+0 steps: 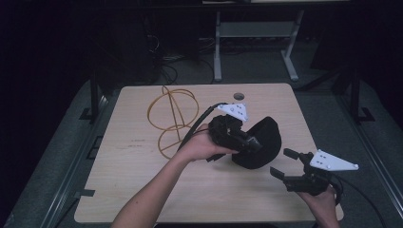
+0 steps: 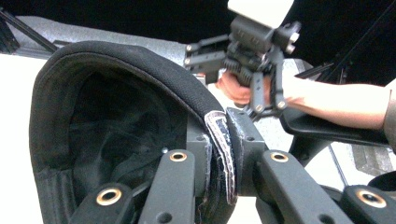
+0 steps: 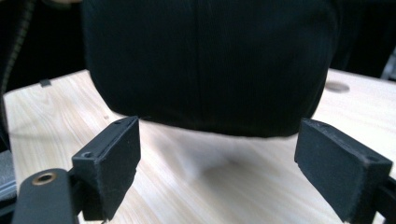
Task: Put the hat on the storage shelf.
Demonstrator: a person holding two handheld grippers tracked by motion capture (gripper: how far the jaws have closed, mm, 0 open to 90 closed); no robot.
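Observation:
A black cap [image 1: 267, 140] is held up off the wooden table [image 1: 128, 190], right of centre. My left gripper [image 1: 254, 144] is shut on its rim. In the left gripper view the jaws pinch the cap's worn, whitish edge band at my left gripper [image 2: 225, 154], and the cap's [image 2: 116, 116] hollow inside faces the camera. My right gripper [image 1: 284, 163] stands open at the front right, a little short of the cap. Between its wide-apart pads [image 3: 116, 144] in the right gripper view lies bare table, with the cap's [image 3: 205, 60] smooth outer side just beyond. The right gripper [image 2: 194, 53] also appears behind the cap in the left gripper view.
A yellow wire frame of hoops [image 1: 171, 118] lies on the table's back left part. A round cable hole [image 1: 238, 96] sits near the far edge. Beyond the table stand a grey desk leg [image 1: 217, 47] and dark floor.

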